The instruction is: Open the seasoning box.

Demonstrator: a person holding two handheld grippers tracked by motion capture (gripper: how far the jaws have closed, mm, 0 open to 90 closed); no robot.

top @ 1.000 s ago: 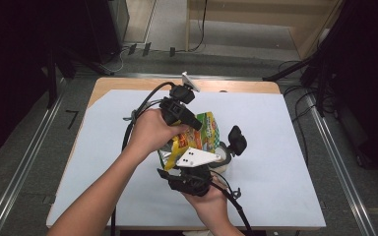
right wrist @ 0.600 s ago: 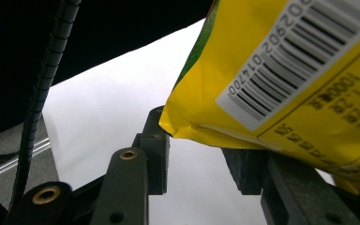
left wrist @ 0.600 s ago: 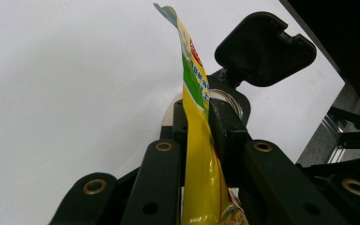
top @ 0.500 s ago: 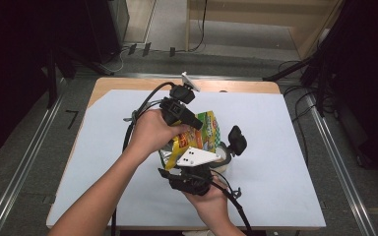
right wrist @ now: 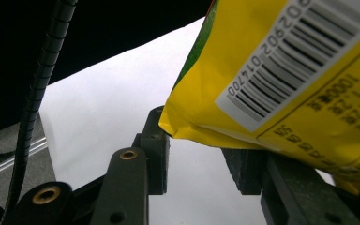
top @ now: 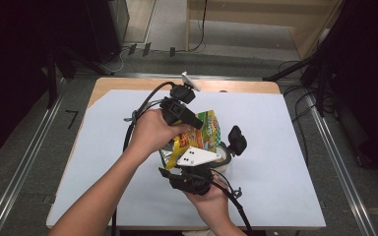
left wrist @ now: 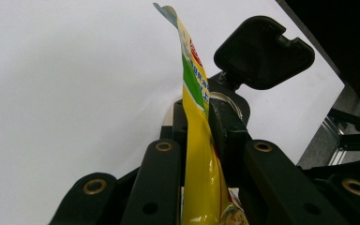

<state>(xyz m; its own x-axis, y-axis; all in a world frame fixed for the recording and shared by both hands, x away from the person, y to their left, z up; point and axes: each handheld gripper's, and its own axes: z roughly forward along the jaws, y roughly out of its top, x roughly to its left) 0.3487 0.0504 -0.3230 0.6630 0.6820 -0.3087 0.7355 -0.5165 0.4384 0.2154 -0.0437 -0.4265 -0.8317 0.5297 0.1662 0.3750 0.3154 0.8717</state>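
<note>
A yellow and green snack bag (top: pixel 205 129) is held up over the middle of the white sheet. My left gripper (top: pixel 192 129) comes at it from the upper left and is shut on it. In the left gripper view the bag (left wrist: pixel 198 98) stands edge-on, pinched between the two black jaws of the left gripper (left wrist: pixel 199 129). My right gripper (top: pixel 203 150) points up from the near edge, its grey plate under the bag. In the right gripper view the bag's barcode side (right wrist: pixel 281 70) lies over the jaw tips. The right gripper (right wrist: pixel 199 152) stands open, only white sheet showing in its gap.
A white round container (top: pixel 225 160) sits under the bag, beside a black rounded part (top: pixel 236 140). The white sheet (top: pixel 285 128) covers a wooden table (top: pixel 246 86). Black cables trail from both grippers. Metal rails run along both sides of the table.
</note>
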